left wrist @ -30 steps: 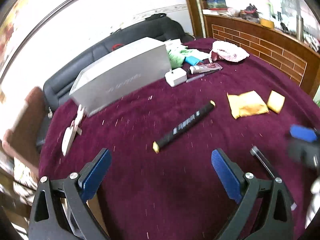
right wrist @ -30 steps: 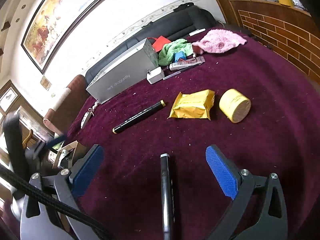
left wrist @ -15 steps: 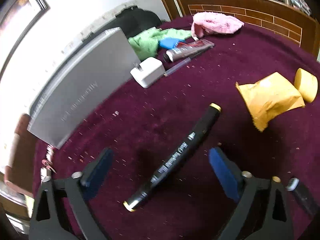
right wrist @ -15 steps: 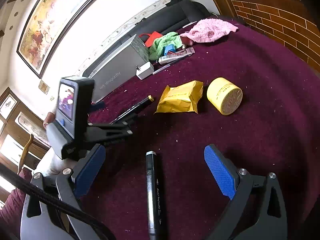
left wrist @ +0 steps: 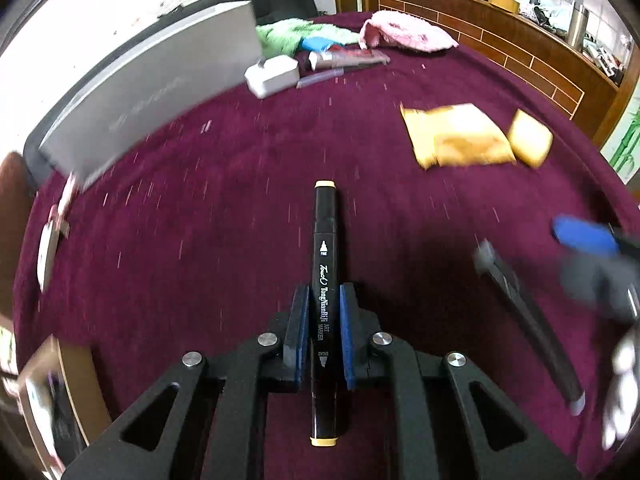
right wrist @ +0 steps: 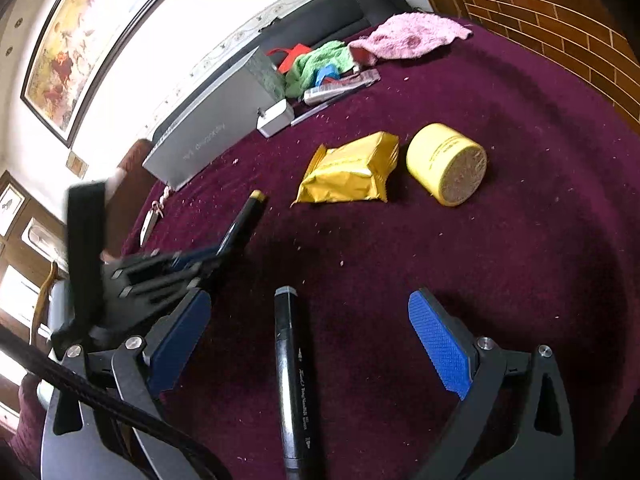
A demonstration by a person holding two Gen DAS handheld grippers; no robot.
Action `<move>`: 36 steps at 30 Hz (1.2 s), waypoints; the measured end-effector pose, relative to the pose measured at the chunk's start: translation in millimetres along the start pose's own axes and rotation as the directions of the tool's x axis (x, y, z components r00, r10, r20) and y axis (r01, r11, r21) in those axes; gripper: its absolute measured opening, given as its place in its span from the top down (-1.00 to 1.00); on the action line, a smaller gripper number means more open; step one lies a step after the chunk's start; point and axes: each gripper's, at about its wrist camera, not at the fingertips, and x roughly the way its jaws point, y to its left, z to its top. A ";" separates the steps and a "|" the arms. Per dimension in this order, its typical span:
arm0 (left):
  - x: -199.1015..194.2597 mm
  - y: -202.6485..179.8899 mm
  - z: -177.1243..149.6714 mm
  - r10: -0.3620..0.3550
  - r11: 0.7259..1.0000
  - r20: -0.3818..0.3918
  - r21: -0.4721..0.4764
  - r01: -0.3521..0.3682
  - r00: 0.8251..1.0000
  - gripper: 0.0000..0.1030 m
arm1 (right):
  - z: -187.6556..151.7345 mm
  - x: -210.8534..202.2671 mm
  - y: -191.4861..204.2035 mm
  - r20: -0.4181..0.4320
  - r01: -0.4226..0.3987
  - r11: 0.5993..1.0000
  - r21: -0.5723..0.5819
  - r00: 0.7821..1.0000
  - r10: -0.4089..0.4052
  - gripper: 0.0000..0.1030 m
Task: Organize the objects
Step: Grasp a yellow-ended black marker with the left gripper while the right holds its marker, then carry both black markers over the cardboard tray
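My left gripper (left wrist: 324, 304) is shut on a black marker with yellow end caps (left wrist: 325, 240), held along the fingers above the maroon tablecloth (left wrist: 240, 208). In the right wrist view the same marker (right wrist: 249, 216) sticks out of the left gripper (right wrist: 212, 254). My right gripper (right wrist: 310, 320) is open, its blue pads either side of a second black marker with grey caps (right wrist: 294, 372) lying on the cloth. That marker shows in the left wrist view (left wrist: 524, 312) beside the blurred right gripper (left wrist: 588, 240).
A yellow snack packet (right wrist: 352, 170) and a yellow round tin (right wrist: 446, 162) lie mid-table. A grey box (right wrist: 216, 128), white charger (right wrist: 276, 118), tube (right wrist: 340, 84), green cloth (right wrist: 316, 64) and pink cloth (right wrist: 412, 34) sit at the far side. A keychain (right wrist: 154, 216) lies left.
My left gripper has closed on the yellow-capped marker, which now lies along its fingers. The right gripper stays open over the grey-capped marker.
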 end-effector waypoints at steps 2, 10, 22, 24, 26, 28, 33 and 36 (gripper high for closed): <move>-12.4 -2.3 -30.8 0.008 1.000 -0.010 -0.014 -0.008 1.000 0.78 | -0.9 2.1 4.4 -0.005 0.010 1.000 -0.025 1.000 -0.010 -0.95; -32.0 -25.3 -64.5 0.148 0.989 0.028 -0.024 -0.147 0.989 0.72 | -7.3 12.9 14.7 -0.031 0.048 0.993 -0.108 0.998 -0.051 -0.95; -29.1 15.7 -81.7 0.100 0.965 0.076 -0.250 -0.078 0.992 -0.20 | -24.1 22.5 45.4 -0.068 0.254 0.929 -0.271 0.957 -0.281 -0.70; -27.3 23.7 -85.9 0.075 0.954 0.091 -0.295 -0.045 0.993 -0.32 | -33.7 30.7 59.3 -0.082 0.329 0.873 -0.360 0.921 -0.381 -0.65; -27.8 17.8 -86.6 0.108 0.961 0.100 -0.264 -0.079 0.989 -0.33 | -39.9 33.4 68.5 -0.057 0.375 0.830 -0.413 0.899 -0.435 -0.60; -27.3 17.6 -86.6 0.108 0.961 0.097 -0.265 -0.079 0.989 -0.33 | -40.2 33.8 70.7 -0.073 0.374 0.827 -0.419 0.895 -0.441 -0.43; -27.6 20.1 -88.0 0.068 0.968 0.116 -0.248 -0.037 0.991 -0.28 | -37.1 36.5 73.1 -0.122 0.351 0.836 -0.421 0.892 -0.436 -0.14; -32.3 14.5 -88.5 0.032 0.980 0.131 -0.200 -0.006 0.991 0.19 | -35.8 37.2 73.0 -0.137 0.346 0.841 -0.416 0.890 -0.434 -0.07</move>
